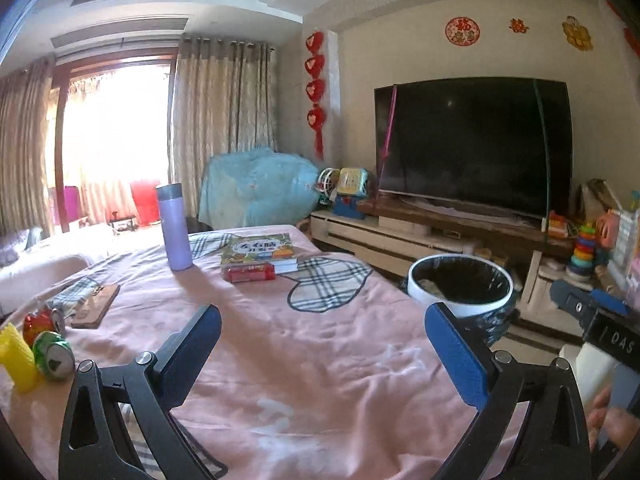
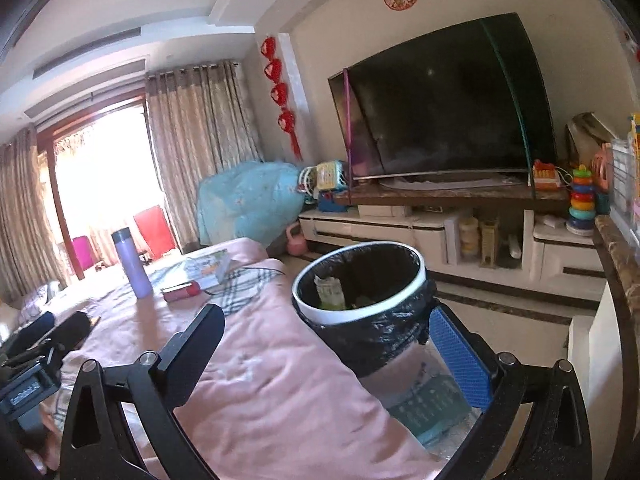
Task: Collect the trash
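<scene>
A white trash bin [image 1: 460, 284] with a black liner stands off the table's right edge; in the right wrist view the bin [image 2: 360, 280] holds a carton and scraps. A crushed green can [image 1: 54, 356], a red can [image 1: 40, 322] and a yellow wrapper [image 1: 16, 356] lie at the table's left edge. My left gripper [image 1: 324, 344] is open and empty above the pink tablecloth [image 1: 320, 360]. My right gripper [image 2: 328, 344] is open and empty, just in front of the bin.
A purple flask [image 1: 173, 226], a book [image 1: 260, 250], a red box [image 1: 249, 272] and a wooden board [image 1: 96, 306] sit on the table. A TV [image 1: 472, 144] on a low cabinet, toys and a blue bundle [image 1: 256, 188] stand behind.
</scene>
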{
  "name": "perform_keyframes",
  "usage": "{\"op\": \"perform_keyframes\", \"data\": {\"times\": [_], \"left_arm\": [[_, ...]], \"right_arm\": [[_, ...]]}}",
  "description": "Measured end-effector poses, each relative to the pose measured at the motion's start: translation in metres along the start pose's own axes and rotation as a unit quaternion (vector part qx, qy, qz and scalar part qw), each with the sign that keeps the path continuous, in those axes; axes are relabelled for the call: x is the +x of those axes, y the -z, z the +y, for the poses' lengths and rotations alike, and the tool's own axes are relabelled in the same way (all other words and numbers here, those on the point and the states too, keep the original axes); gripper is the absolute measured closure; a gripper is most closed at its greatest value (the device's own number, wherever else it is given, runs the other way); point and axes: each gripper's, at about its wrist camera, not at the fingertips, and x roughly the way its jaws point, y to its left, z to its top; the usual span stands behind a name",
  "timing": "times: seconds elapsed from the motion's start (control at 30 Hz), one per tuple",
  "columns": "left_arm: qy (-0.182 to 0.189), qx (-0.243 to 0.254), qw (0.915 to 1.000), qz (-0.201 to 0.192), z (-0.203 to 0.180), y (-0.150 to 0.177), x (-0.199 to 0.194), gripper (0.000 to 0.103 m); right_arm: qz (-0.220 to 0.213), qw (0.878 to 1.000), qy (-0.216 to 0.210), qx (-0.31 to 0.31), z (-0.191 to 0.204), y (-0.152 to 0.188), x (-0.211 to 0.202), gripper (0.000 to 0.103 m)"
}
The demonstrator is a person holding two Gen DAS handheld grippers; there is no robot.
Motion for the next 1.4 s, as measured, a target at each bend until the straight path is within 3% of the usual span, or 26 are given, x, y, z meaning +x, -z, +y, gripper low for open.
{"op": "perform_keyframes", "data": {"times": [0.6,1.4], "left_arm": [[-0.029,0.002,0.9994,0.021,0.005,0.009,0.007,0.001],[-0.022,-0.009,0.9996,0.016,0.012,0.011,0.008,0.001]], "right_arm": [[-0.009,0.999,0.02,-0.048,0.021,0.007,-0.005,0.0],[-0.017,0.998,0.017,-0.056,0.023,0.008,-0.009,0.0]]}}
